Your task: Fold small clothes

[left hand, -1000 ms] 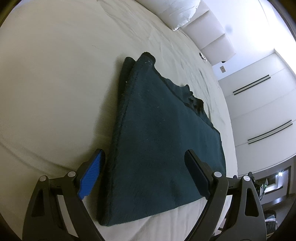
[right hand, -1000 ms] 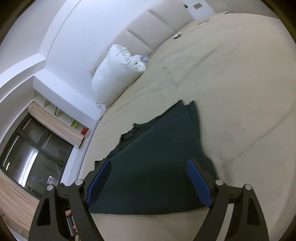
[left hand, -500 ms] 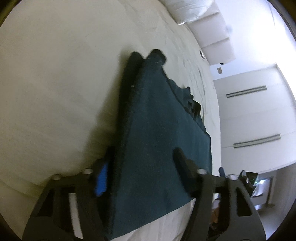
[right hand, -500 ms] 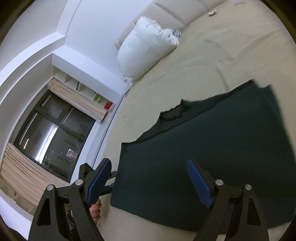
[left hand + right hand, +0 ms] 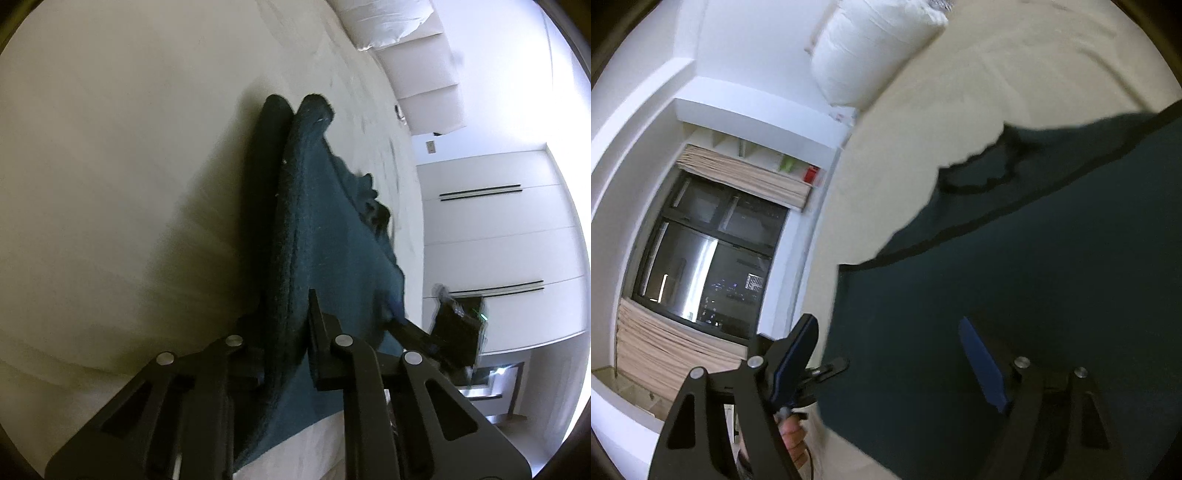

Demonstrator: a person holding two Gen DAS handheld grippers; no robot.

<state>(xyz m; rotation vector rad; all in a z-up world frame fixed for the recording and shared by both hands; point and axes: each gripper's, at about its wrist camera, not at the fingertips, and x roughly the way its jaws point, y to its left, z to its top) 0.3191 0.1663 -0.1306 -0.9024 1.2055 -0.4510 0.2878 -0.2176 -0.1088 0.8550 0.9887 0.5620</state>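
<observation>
The left gripper (image 5: 286, 343) points downward, its jaws closing on a bunched fold of dark cloth (image 5: 332, 240) that sits between its fingers (image 5: 321, 347). The right gripper (image 5: 886, 362) also tilts down, jaws wide apart but closing (nothing pinched, though cloth lies between them). A hand (image 5: 792, 439) shows low behind its left finger, gripping a handle.

A bedroom is showing: ahead of the fingers a cream bed (image 5: 110, 184) is stretching toward a white pillow (image 5: 871, 48), padded headboard (image 5: 424, 85) and wardrobe doors (image 5: 498, 229).
</observation>
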